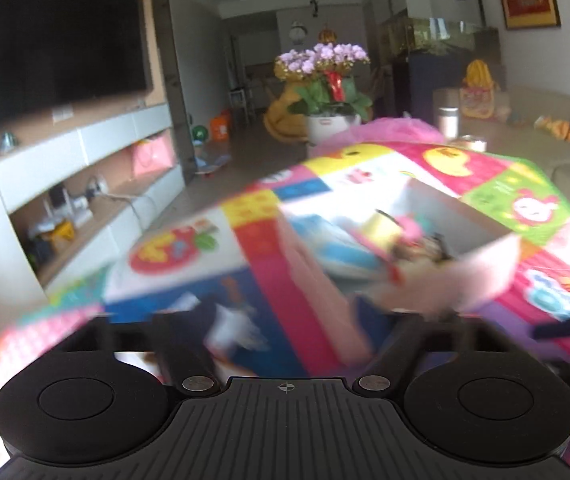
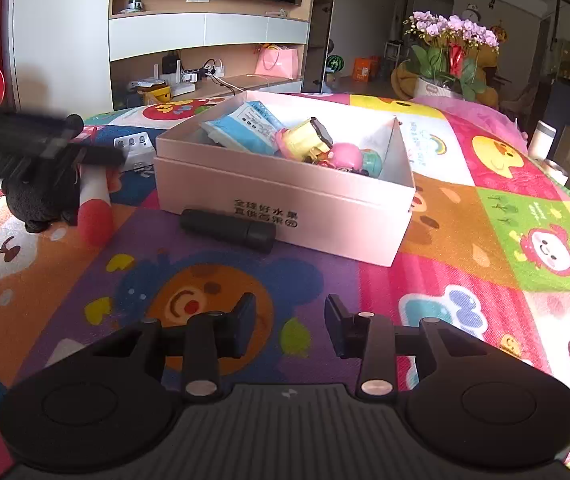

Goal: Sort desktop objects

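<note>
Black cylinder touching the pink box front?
Touching. The right wrist view shows the black cylinder lying flush against the pink cardboard box front wall, no gap visible.

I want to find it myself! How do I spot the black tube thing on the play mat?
Find the big pink box in the middle of the colourful play mat. The black tube lies on its side against the box's front wall, under the printed writing. It is the only plain dark cylinder there.

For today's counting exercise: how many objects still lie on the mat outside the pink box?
3: a black cylinder against the box front, a white device and a black plush toy at its left. Others may be hidden.
</note>
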Motion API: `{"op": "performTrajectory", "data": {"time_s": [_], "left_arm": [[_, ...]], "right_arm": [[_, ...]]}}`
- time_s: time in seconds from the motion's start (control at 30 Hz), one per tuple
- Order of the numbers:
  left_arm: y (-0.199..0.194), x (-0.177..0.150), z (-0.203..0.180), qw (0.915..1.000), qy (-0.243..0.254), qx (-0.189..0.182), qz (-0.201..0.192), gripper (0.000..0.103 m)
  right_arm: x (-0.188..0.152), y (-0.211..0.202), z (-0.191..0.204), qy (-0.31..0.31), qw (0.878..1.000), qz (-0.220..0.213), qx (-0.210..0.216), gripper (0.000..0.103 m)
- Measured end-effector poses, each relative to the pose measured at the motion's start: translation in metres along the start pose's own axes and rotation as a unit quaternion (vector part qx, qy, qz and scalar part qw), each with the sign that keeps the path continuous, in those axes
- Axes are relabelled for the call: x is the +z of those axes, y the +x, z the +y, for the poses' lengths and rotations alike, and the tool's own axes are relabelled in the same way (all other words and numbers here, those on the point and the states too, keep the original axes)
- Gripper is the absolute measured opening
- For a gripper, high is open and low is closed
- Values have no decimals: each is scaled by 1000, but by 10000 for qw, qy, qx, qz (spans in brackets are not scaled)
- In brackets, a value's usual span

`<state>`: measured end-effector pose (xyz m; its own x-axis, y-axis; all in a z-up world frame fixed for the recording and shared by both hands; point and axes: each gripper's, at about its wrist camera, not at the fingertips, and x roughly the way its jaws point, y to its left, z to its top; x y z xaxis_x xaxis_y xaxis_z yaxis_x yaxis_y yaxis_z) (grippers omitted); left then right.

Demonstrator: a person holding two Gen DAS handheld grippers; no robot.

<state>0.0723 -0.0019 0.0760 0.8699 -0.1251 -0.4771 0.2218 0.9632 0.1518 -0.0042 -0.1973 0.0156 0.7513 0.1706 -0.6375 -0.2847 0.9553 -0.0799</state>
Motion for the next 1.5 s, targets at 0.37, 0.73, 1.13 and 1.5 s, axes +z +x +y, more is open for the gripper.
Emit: {"op": "performTrajectory", "data": {"time_s": [0.37, 0.73, 1.13, 1.5], "left_arm": [[6, -38, 12, 9979, 225, 412, 456, 95], [-39, -58, 83, 9927, -1089, 477, 186, 97], [-63, -94, 114, 9753, -2191, -55, 278, 99], [-77, -90, 66, 9837, -1642, -637, 355, 100]], "right_arm": [[88, -20, 35, -251, 9915, -918, 882, 43], [227, 108, 97, 194, 9711, 791, 2243, 73], [218, 217, 181, -877, 9713, 1897, 1140, 69], [221, 108, 117, -72, 9779, 861, 1903, 49]]}}
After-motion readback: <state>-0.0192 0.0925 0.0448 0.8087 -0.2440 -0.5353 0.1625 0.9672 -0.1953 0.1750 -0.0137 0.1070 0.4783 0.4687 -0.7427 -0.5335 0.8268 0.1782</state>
